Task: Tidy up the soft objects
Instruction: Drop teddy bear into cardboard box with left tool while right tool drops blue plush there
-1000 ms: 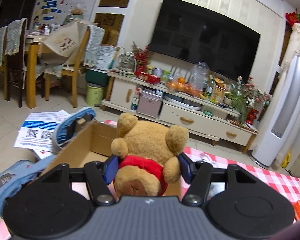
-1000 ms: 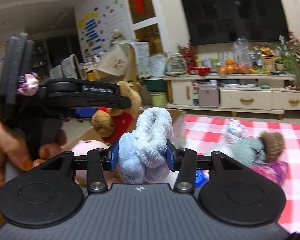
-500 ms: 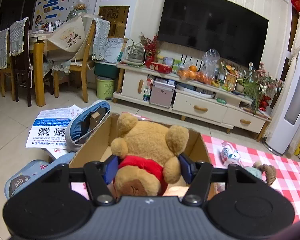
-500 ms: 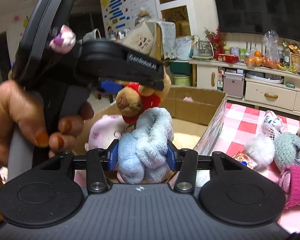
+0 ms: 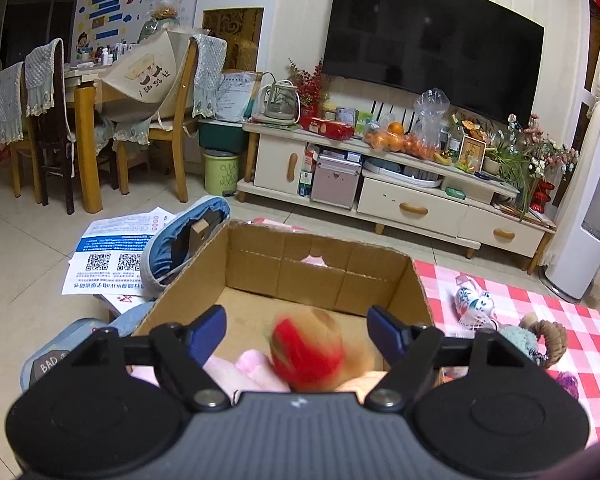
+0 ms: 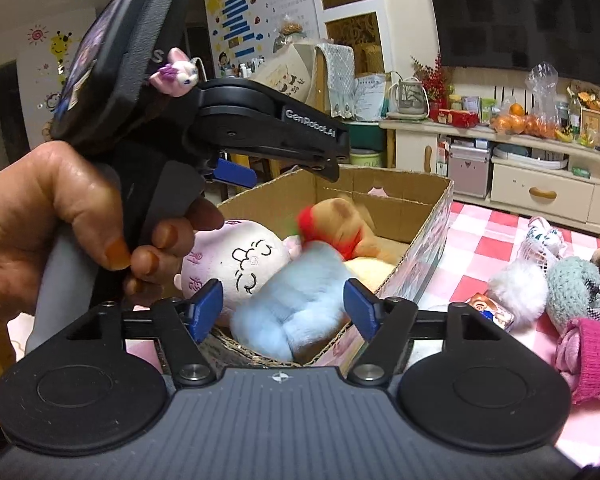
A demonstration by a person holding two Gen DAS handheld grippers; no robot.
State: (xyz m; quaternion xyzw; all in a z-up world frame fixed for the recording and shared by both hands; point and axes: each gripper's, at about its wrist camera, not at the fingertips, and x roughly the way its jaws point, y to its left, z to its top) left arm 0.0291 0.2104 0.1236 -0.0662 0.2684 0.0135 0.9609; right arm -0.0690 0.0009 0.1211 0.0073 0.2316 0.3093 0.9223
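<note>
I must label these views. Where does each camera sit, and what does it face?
Left wrist: sits on the left gripper, jaws open, facing down into the brown cardboard box.
Right wrist: sits on the right gripper, jaws open, facing the same box; the person's left hand shows.
Shared: box, blurred red-shirted teddy bear.

Ahead of the left gripper [image 5: 296, 334], a black television [image 5: 432, 44] hangs on a pale wall above a cream cabinet [image 5: 400, 200]. Far left stand wooden chairs [image 5: 180, 120] at a dining table [image 5: 88, 96] on a tiled floor [image 5: 20, 240].

blurred bear [image 6: 340, 228] (red-shirted), blue plush [image 6: 300, 304] in box [image 6: 428, 240]
</note>
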